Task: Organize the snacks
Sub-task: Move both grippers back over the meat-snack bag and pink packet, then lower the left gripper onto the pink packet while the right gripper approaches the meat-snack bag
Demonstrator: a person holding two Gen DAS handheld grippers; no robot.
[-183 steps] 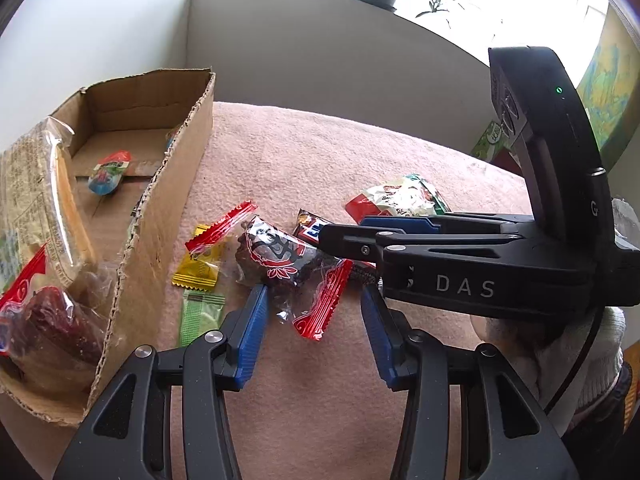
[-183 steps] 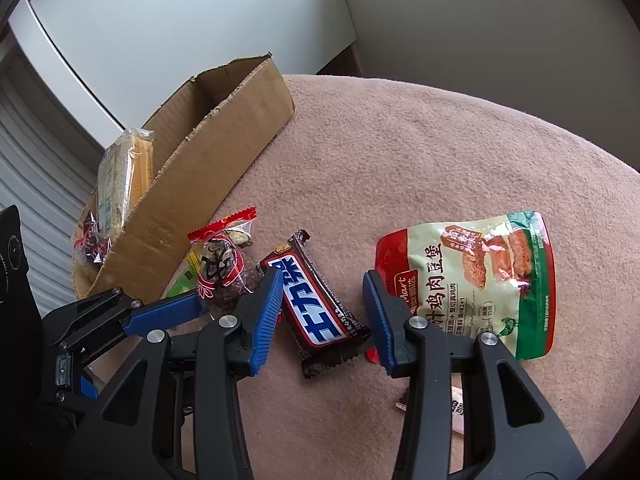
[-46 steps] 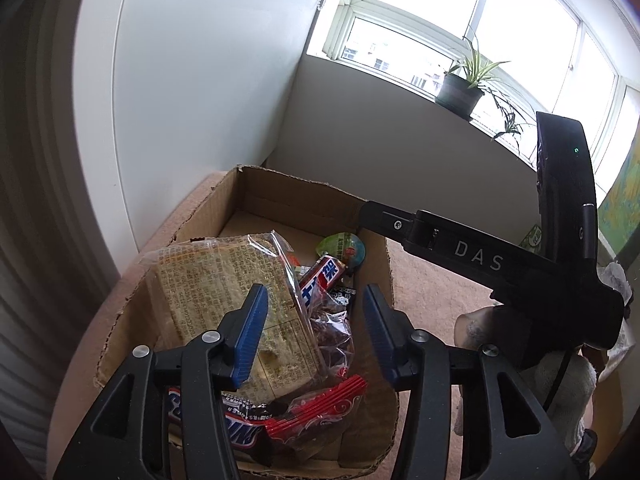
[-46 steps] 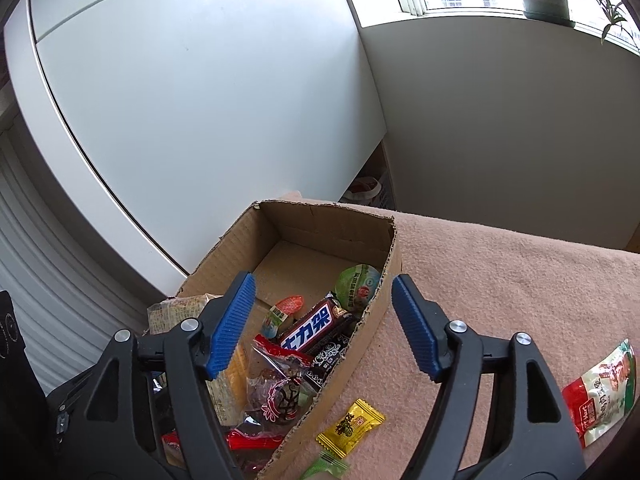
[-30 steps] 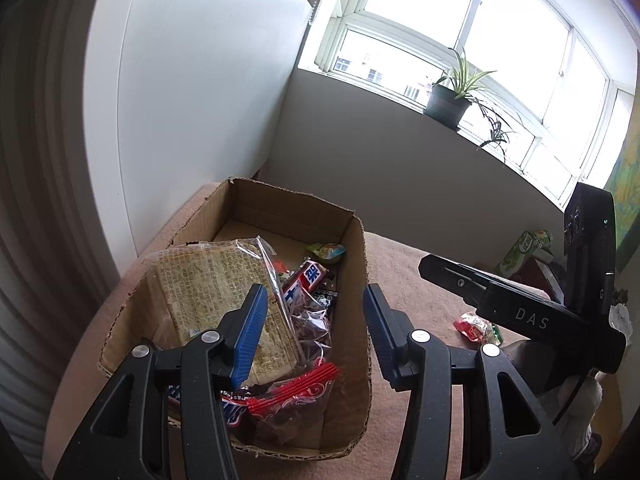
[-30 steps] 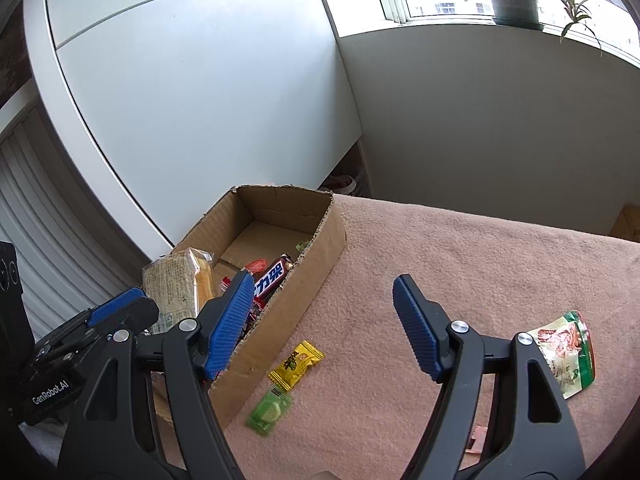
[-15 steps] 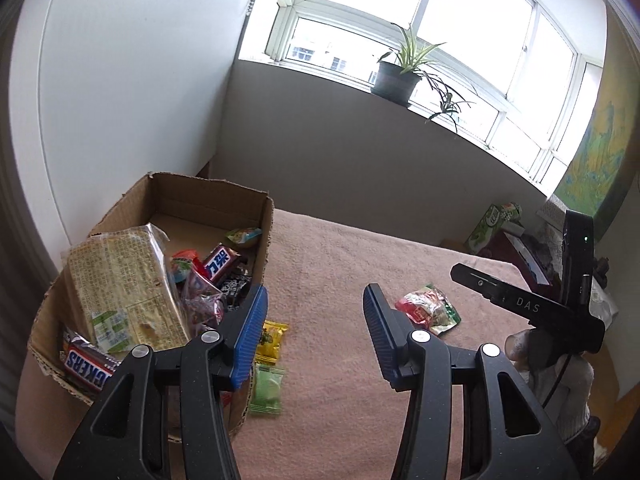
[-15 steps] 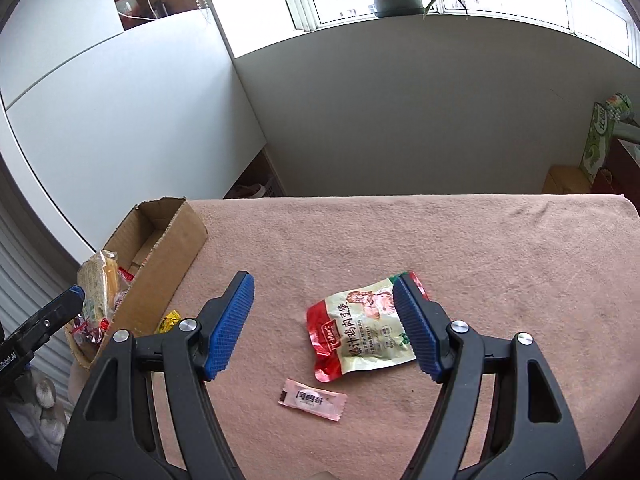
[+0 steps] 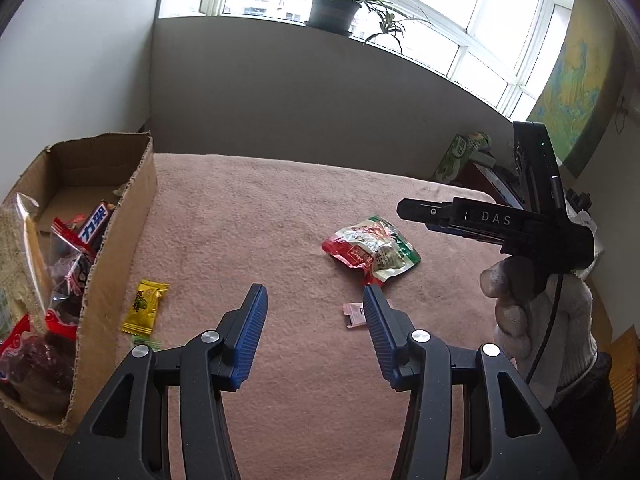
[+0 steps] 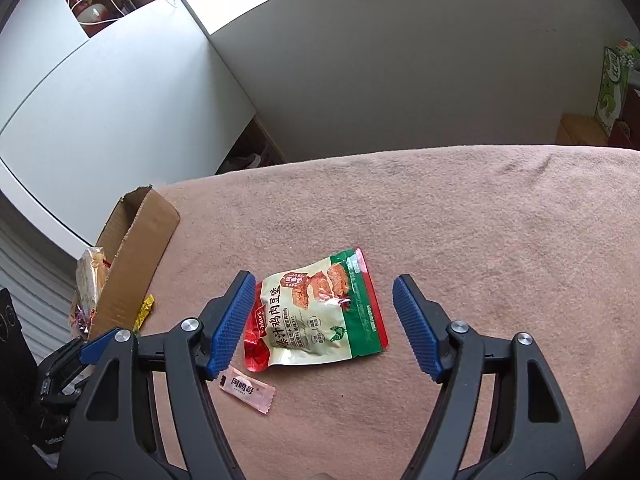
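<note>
Left wrist view: the left gripper (image 9: 314, 326) hangs empty, jaws apart, over the pink counter (image 9: 280, 208); the cardboard box (image 9: 116, 248) of snacks sits at 9 o'clock, a yellow candy (image 9: 145, 307) beside it.

Right wrist view: the right gripper (image 10: 324, 326), jaws apart and empty, frames the red-green snack pouch (image 10: 320, 312); a pink sachet (image 10: 247, 389) lies at 7 o'clock.

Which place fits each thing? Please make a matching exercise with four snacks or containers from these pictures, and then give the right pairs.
Things:
1. yellow candy
2. large red and green pouch
3. small pink sachet
4. chocolate bar with blue label

Places:
A. inside the cardboard box
B. on the pink cloth, seen between the open right gripper's fingers
C. on the cloth just outside the box wall
D. on the cloth, close to the pouch's red end

Pairs: 1-C, 2-B, 3-D, 4-A
</note>
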